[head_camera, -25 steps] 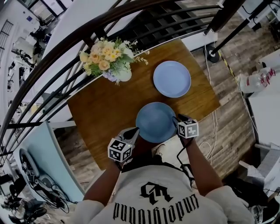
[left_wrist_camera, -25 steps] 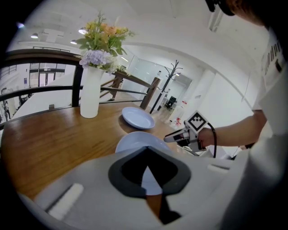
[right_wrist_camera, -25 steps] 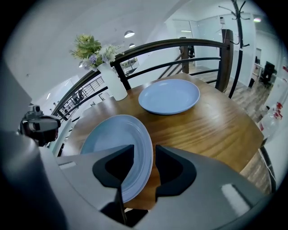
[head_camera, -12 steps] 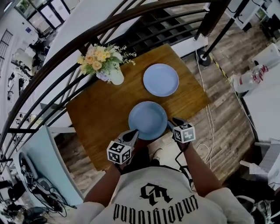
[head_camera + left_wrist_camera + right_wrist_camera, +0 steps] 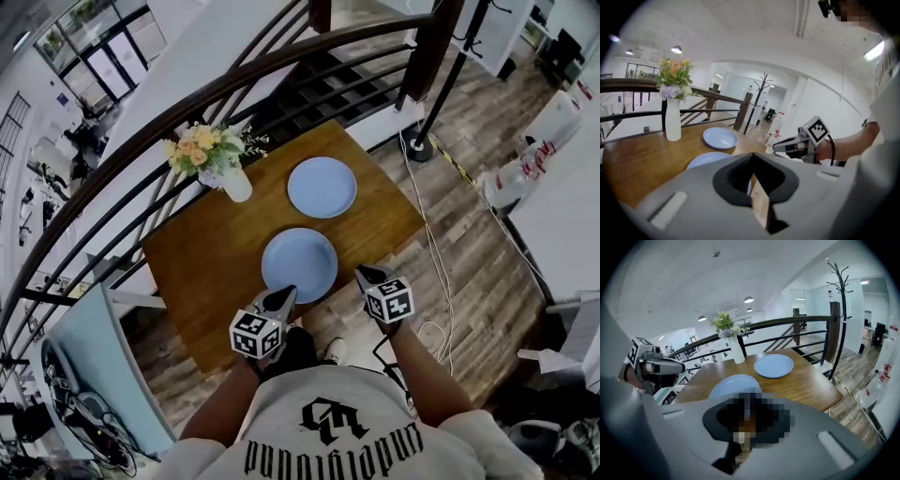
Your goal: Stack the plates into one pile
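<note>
At the worktop's (image 5: 211, 258) near edge, we are holding the left hand-held gripper (image 5: 284, 293) pinched together, empty, and the right hand-held gripper (image 5: 362, 274) empty, its jaws just closing.

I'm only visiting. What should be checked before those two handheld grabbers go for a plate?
1. Plates in one pile: not ok. The near round blue plate and the far round blue plate lie apart on the wooden table.
2. Plate tops bare: ok.
3. Left gripper ready to grab: not ok. Its jaws are together and empty.
4. Right gripper ready to grab: not ok. Its jaws have just been closing, with nothing between them.
5. White vase of flowers clear of both plates: ok.
</note>
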`<state>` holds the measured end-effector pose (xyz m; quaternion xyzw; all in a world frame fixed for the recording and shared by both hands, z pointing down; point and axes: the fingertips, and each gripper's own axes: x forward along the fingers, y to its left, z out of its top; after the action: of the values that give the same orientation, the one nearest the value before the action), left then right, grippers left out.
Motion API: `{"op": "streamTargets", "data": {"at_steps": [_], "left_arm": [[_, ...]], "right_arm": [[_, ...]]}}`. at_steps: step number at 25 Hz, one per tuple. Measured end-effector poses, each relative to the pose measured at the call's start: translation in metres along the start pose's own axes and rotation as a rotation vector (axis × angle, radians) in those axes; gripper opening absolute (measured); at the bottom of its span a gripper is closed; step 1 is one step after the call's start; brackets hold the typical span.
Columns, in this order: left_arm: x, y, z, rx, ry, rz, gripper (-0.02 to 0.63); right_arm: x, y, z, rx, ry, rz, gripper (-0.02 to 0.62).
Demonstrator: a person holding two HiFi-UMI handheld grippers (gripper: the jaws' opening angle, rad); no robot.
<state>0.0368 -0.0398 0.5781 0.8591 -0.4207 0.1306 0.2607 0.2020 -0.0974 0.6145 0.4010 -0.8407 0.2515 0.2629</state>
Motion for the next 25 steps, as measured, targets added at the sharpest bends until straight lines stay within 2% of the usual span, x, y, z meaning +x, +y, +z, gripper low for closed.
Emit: {"op": "streamTargets", "data": {"at_steps": [4, 11, 25], "left_arm": [[-0.003, -0.024, 0.012, 0.04, -0.024, -0.004, 0.046], [-0.002, -0.06, 0.032, 0.107, -0.06, -0.022, 0.046], [0.033, -0.118, 0.053, 0.181, -0.048, -0.109, 0.046]], "right_arm": [[-0.03, 0.002, 0.01, -0.027, -0.062, 0.003, 0.004], [-0.075, -0.005, 0.021, -0.047, -0.145, -0.022, 0.003], [-0.142, -0.042, 0.006, 0.019, -0.215, -0.092, 0.003]]}}
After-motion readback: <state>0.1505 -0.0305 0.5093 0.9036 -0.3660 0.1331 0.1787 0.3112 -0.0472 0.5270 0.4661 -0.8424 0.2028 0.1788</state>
